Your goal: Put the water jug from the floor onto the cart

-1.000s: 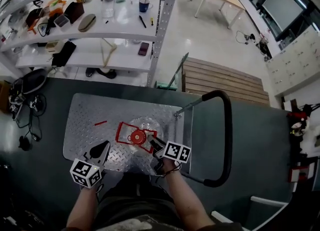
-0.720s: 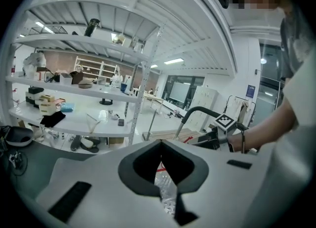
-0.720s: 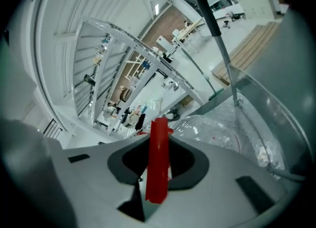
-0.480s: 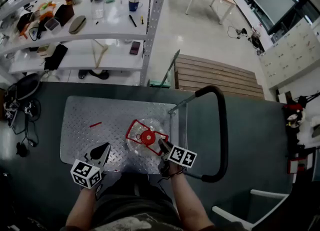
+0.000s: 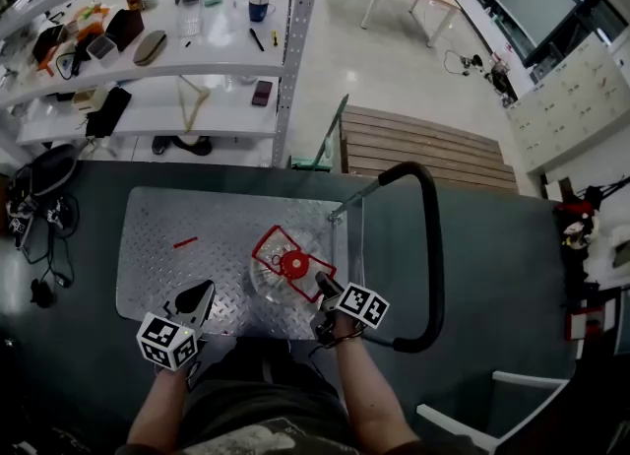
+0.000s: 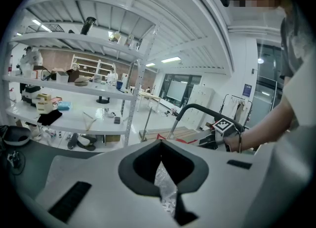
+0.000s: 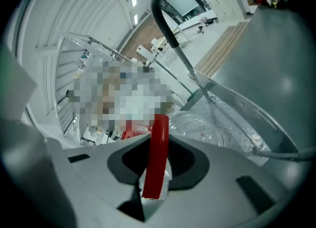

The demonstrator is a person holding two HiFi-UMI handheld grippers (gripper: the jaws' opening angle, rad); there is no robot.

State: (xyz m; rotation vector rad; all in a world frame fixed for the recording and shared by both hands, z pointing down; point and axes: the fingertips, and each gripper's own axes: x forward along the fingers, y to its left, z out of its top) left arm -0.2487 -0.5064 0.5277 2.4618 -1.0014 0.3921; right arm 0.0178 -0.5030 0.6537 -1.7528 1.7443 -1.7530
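**Jug on the cart, right gripper on its handle**

We see the water jug (image 5: 268, 284) on the deck of the cart (image 5: 167, 266), near the near edge and toward the end with the push bar (image 5: 435, 256). Over the last second it has shifted toward that end and come lower, so we judge it set down or nearly so. Our right gripper (image 5: 322, 286) pinches the jug's red handle (image 7: 157, 153). Our left gripper (image 5: 200, 295) hangs at the deck's near edge, jaws pressed together and empty. We judge only the release remains.
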